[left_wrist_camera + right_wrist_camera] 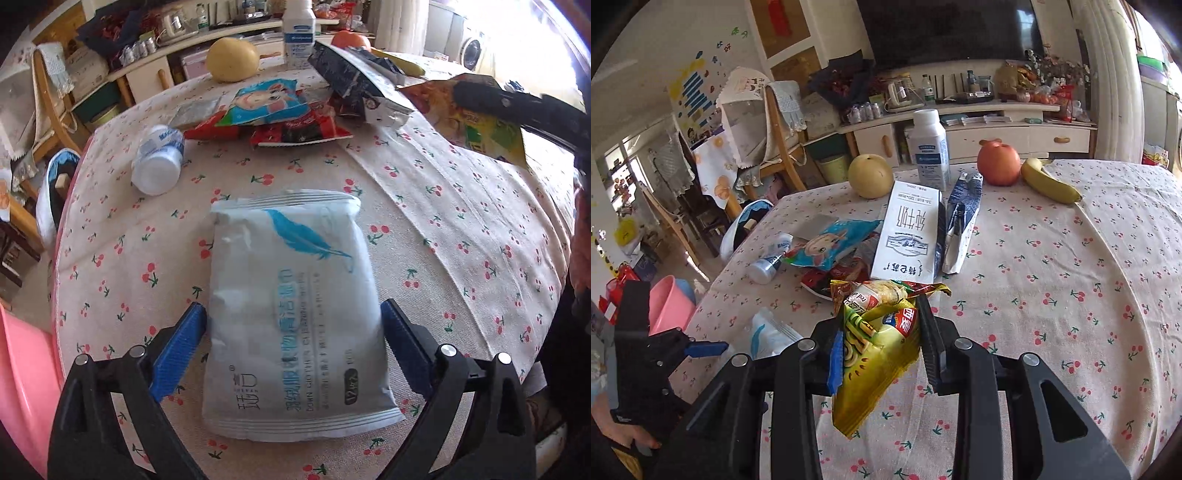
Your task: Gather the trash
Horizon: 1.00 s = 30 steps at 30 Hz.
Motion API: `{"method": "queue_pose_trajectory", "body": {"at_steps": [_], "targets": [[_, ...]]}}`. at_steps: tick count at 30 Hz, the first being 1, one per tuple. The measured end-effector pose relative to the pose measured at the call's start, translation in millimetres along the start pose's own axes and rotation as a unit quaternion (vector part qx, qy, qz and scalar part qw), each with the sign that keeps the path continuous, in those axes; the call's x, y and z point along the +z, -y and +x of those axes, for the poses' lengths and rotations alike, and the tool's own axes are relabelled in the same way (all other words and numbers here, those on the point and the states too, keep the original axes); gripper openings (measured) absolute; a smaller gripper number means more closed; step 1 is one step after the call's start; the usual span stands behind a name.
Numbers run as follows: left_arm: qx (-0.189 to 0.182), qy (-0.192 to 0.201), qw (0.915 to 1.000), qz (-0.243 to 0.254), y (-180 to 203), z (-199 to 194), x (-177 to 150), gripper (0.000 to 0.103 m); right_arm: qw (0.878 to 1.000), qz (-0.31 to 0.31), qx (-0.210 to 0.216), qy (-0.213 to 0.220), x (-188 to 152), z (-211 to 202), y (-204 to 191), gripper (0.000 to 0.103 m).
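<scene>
A white wipes packet (291, 314) with a blue feather print lies flat on the cherry-print tablecloth (461, 229). My left gripper (291, 306) is open and straddles it, one blue finger along each long edge without squeezing it. My right gripper (882, 321) is shut on a crumpled yellow-green snack wrapper (875, 354), lifted above the table; the left wrist view shows that wrapper (476, 125) at the upper right. Further trash lies mid-table: a blue cartoon wrapper (827, 247), red wrappers (295, 131), a white milk carton (908, 236), a crushed carton (962, 225) and a small white bottle (159, 162) on its side.
A pear (870, 175), a tall white bottle (929, 147), an orange fruit (999, 164) and a banana (1049, 181) stand along the table's far side. A pink bin (666, 306) sits on the floor off the table's left edge, with chairs and a low cabinet behind.
</scene>
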<state>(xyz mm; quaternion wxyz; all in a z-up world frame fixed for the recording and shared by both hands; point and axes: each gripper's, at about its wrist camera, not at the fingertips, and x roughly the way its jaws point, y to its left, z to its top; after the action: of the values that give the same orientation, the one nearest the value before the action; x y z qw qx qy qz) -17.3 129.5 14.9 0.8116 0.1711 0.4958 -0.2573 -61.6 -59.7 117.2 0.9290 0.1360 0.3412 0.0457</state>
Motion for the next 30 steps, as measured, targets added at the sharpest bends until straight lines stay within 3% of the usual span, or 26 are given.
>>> {"method": "queue_pose_trajectory", "body": {"at_steps": [2,6,9,12,17,20,23,25,30], "targets": [[0.001,0.007,0.9998,-0.018,-6.0,0.2,0.7,0.094,1.0,-0.006,0.01,-0.001,-0.6,0.4,-5.2,0.035],[0.001,0.026,0.9981,-0.056,-16.9,-2.6,5.7,0.08,0.999,-0.022,0.023,-0.005,-2.6,2.9,-18.1,0.035],[-0.017,0.034,0.9957,-0.085,-25.9,-4.1,6.8,0.078,0.999,-0.032,0.03,-0.008,-3.8,4.7,-28.3,0.035],[-0.009,0.045,0.9934,-0.105,-32.4,-8.8,6.5,0.078,0.999,-0.04,0.036,-0.011,-3.2,6.9,-37.9,0.035],[-0.004,0.084,0.9837,-0.159,-57.1,-33.2,6.2,0.078,0.998,-0.034,0.058,-0.013,1.7,7.8,-52.9,0.035],[0.011,0.117,0.9737,-0.195,-78.0,-55.8,3.5,0.078,0.996,-0.03,0.081,-0.014,6.3,9.1,-68.9,0.035],[0.041,0.155,0.9539,-0.254,-109.7,-84.1,-7.9,0.078,0.993,-0.034,0.109,-0.019,11.3,13.8,-95.0,0.035],[0.06,0.179,0.9357,-0.298,-133.1,-103.3,-20.8,0.078,0.99,-0.04,0.13,-0.022,15.6,18.7,-117.7,0.035],[0.125,0.204,0.8733,-0.424,-199.8,-138.2,-67.0,0.078,0.979,-0.082,0.184,-0.028,25.3,30.8,-191.7,0.035]]}}
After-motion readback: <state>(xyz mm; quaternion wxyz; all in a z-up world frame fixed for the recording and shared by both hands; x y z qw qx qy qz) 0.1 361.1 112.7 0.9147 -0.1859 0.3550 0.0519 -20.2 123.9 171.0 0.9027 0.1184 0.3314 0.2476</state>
